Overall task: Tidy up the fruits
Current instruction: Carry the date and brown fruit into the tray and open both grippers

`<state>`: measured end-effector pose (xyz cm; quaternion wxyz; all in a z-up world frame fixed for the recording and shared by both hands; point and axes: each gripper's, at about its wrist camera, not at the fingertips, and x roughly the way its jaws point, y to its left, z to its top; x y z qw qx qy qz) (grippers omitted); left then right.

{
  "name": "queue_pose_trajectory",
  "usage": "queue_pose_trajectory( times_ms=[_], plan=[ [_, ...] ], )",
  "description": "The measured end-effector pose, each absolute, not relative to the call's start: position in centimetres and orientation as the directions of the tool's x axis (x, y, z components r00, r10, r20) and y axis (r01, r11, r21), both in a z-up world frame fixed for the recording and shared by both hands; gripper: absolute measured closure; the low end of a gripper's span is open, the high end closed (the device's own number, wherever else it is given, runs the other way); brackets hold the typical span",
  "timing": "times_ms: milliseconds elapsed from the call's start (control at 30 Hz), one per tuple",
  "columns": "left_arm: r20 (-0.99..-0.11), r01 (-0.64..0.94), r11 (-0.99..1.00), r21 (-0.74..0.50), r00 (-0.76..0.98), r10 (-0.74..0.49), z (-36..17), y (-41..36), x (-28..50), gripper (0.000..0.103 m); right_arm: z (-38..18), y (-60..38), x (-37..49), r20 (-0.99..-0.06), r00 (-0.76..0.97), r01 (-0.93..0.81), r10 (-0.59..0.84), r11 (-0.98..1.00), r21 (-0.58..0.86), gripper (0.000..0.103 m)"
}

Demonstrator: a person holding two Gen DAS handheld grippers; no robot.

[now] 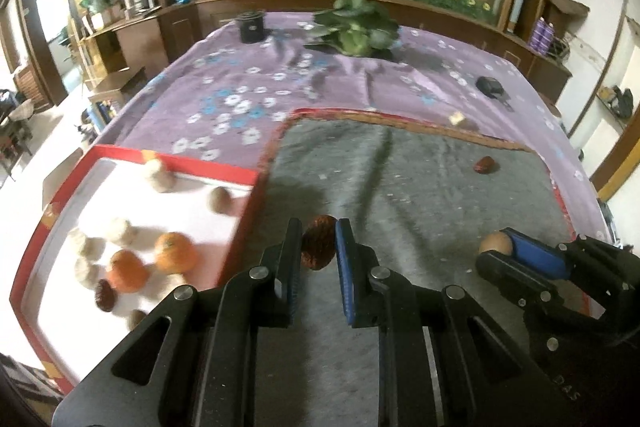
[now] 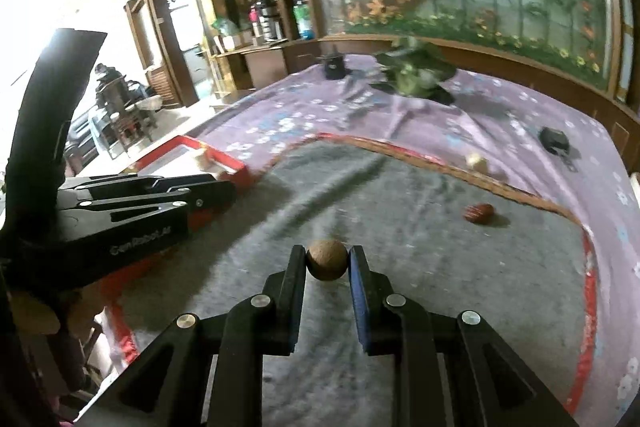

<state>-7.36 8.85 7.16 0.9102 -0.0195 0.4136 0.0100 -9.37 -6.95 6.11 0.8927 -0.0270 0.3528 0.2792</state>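
My left gripper is shut on a reddish-brown date-like fruit over the grey mat, just right of the red-rimmed white tray. The tray holds two oranges, several pale round fruits and a dark red date. My right gripper is shut on a round brown longan-like fruit; it also shows in the left wrist view. Another red date lies on the mat at the far right.
A purple flowered cloth covers the table. At its far end stand a black pot and a leafy plant. A small dark object and a pale bit lie at the right.
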Motion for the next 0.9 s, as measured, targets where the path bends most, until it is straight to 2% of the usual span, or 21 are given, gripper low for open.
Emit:
queue_pose_trajectory(
  times_ms=[467, 733, 900],
  plan=[
    [-0.737, -0.191, 0.98, -0.052, 0.669, 0.092, 8.2, 17.9, -11.3, 0.087, 7.0, 1.8, -10.3, -0.639, 0.491, -0.663, 0.592, 0.73, 0.167, 0.082],
    [-0.773, -0.279, 0.957, -0.081, 0.623, 0.116, 7.0, 23.8, -13.9, 0.087, 7.0, 7.3, -10.7, -0.641, 0.383, -0.75, 0.665, 0.629, 0.205, 0.082],
    [-0.793, -0.313, 0.943, -0.113, 0.601, 0.105, 5.8, 25.6, -14.6, 0.087, 6.3, 10.4, -10.9, -0.665, 0.348, -0.784, 0.661, 0.594, 0.18, 0.082]
  ],
)
